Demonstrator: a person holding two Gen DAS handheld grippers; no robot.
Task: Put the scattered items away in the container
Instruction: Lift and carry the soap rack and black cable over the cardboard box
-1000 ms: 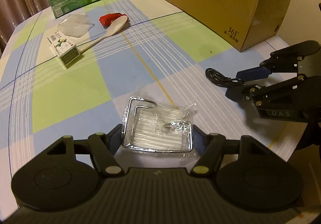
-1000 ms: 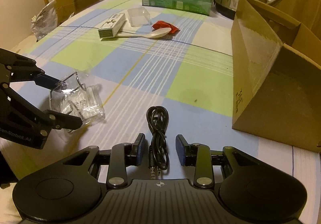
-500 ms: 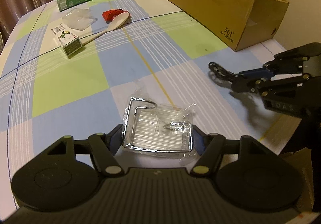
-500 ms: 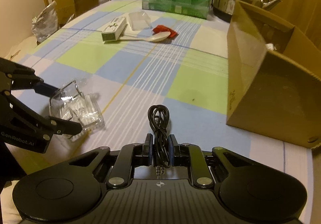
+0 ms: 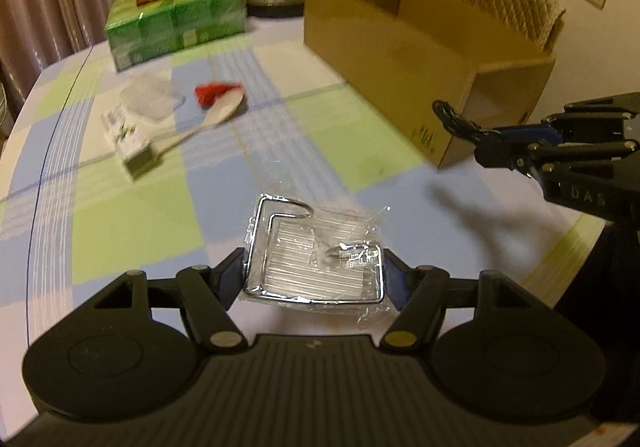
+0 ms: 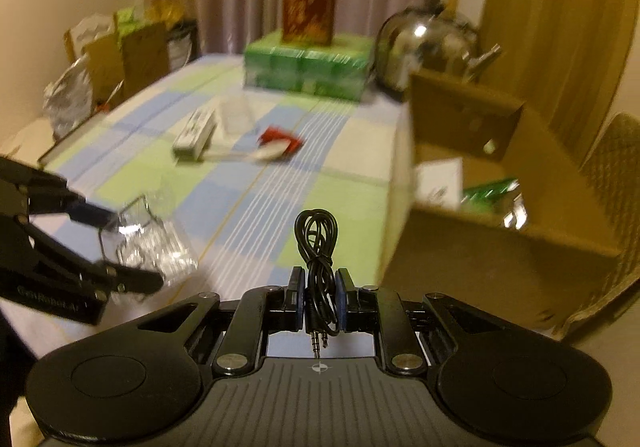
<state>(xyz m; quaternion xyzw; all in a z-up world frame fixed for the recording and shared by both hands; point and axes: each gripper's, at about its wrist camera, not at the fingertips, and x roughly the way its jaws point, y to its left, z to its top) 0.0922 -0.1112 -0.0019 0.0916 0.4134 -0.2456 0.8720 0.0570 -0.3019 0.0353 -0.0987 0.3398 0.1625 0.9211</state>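
Right wrist view shows the right gripper [image 6: 319, 299] with its jaws pinching a coiled black audio cable [image 6: 317, 243], the two plugs hanging toward the camera and the loop standing up off the tabletop [image 6: 248, 183]; the open cardboard box [image 6: 516, 235] lies to the right and slightly farther off, with a few items already visible inside it. From the left wrist view the left gripper [image 5: 314, 275] has its jaws set against the two sides of a chrome wire rack in a clear plastic bag [image 5: 316, 251], which looks lifted slightly above the tabletop, though I cannot tell for certain that it is clear of the cloth. Judging by this, the step in hand is carrying both picked items to the box. The next move for the right hand calls for raising the cable over the box's near wall before letting go, so the dangling plugs do not catch the rim. The rack then needs the same, kept level because the slippery bag could slide in the grip. A white spoon [image 5: 208, 119], a red packet [image 5: 212, 93], a clear lid [image 5: 154, 101] and a small carton [image 5: 128, 139] remain on the far left of the tabletop.
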